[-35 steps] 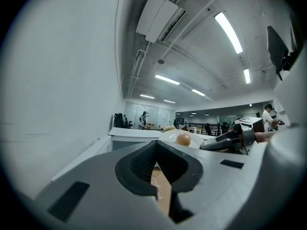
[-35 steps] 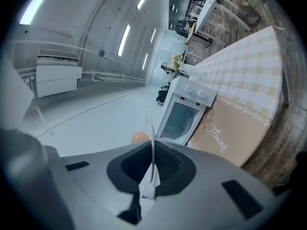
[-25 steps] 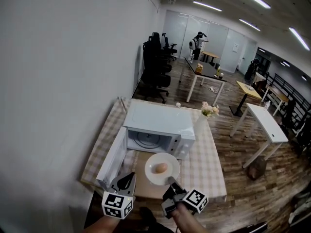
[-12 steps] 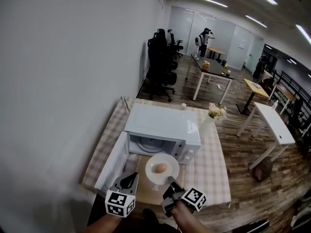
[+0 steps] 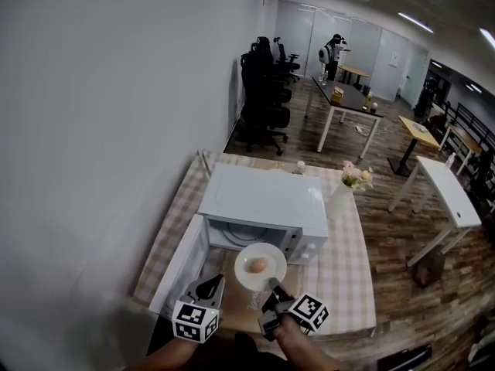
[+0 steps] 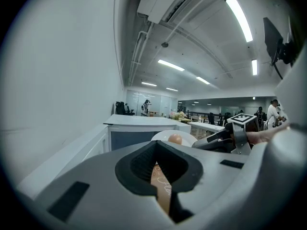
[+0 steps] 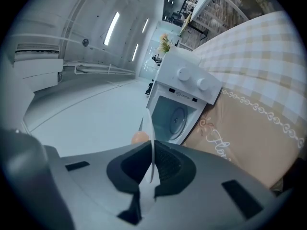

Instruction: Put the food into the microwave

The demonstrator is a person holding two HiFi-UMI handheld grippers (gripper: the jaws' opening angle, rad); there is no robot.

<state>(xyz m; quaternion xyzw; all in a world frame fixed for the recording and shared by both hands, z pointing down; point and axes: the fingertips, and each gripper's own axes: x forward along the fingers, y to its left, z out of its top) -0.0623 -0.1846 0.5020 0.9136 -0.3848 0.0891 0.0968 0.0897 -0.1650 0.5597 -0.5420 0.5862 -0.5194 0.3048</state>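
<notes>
currently, you are at the carry-in step: the food is lifted but not yet inside the oven. your right gripper [image 5: 272, 286] is clamped on the near rim of the round white ceramic plate [image 5: 246, 275], which rides roughly level in front of the appliance. the small round orange-brown food item [image 5: 258, 265] sits near the plate's middle. it may be an egg or a bun; the views do not settle which. the white box-shaped microwave [image 5: 267, 207] stands on the table with the beige checked cloth [image 5: 352, 273]. its hinged white door [image 5: 179, 267] is swung out to the left, exposing the cavity [image 5: 232, 242] and the round turntable [image 7: 178, 119]. your left gripper [image 5: 209, 286] hangs beside the plate, near the open door, with its jaws together and nothing between them.

next move, as judged: advance the plate straight into the cavity, holding it level so the round item does not roll. clear the door frame, then lower the plate onto the turntable before you release it. a rim-only grip resists tipping poorly, so move slowly. the door is yet to be closed; the left gripper is well placed for that.
</notes>
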